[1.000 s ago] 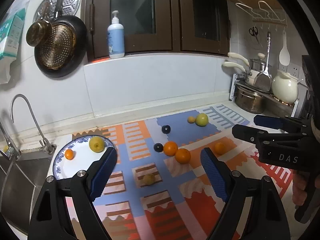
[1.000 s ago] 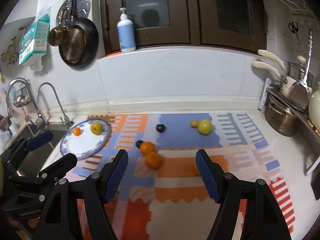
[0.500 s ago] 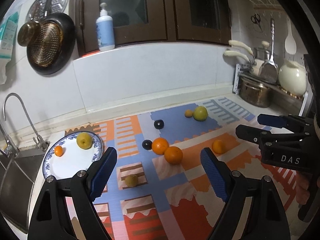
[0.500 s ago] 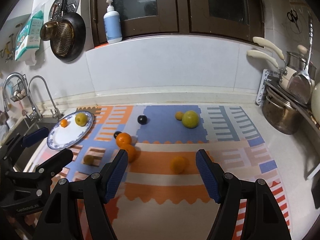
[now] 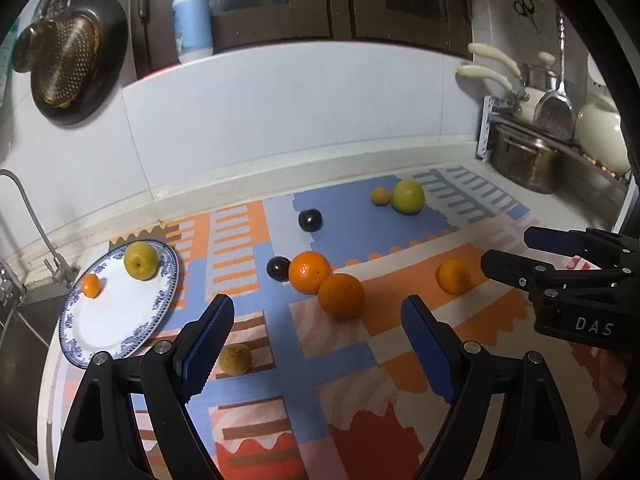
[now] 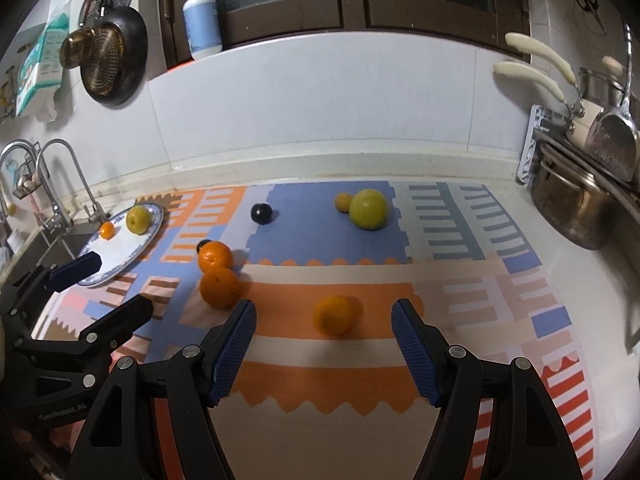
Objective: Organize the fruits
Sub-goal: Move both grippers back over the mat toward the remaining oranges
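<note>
I'm lining up the empty, open right hand-held gripper [image 6: 323, 354] on the small round orange mandarin [image 6: 334, 315] just ahead; next, straddle it and squeeze.

Dim indoor light, soft short shadows, slight blur, heavy fisheye bending with dark corners.

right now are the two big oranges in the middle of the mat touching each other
Touching. In the left wrist view the far orange and the near orange meet with no mat visible between them; the right wrist view shows the same.
</note>
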`<state>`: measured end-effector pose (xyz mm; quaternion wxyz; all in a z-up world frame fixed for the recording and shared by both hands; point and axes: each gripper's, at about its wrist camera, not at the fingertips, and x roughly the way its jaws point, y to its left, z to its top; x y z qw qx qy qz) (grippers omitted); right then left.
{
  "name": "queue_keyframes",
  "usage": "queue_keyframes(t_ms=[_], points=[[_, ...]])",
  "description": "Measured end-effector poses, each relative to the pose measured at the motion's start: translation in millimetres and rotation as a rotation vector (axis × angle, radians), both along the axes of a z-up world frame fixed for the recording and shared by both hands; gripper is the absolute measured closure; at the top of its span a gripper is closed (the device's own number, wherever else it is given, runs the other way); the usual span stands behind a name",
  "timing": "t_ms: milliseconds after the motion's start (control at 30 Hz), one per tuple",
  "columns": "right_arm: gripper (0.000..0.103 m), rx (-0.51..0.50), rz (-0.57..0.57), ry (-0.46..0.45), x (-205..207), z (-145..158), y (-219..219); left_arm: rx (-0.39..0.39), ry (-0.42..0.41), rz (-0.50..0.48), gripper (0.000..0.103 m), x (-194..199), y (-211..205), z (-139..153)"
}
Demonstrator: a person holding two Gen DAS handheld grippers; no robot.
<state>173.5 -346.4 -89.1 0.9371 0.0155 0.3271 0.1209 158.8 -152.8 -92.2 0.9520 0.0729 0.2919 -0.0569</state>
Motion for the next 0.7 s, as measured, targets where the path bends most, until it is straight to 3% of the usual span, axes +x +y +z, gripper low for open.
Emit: queue_keyframes(t_ms=[567,700], points=[[0.033,0.022,0.001,0.111,37.4,-42.4,-2.0,-0.046,0.135,-0.015,0.018,53.5,-9.7,-39.4],[0.035,0.025,0.003,0.120,43.9,-47.7,-1.2,-0.072,0.167,-0.010,0.027,62.8,-11.5,-45.4]])
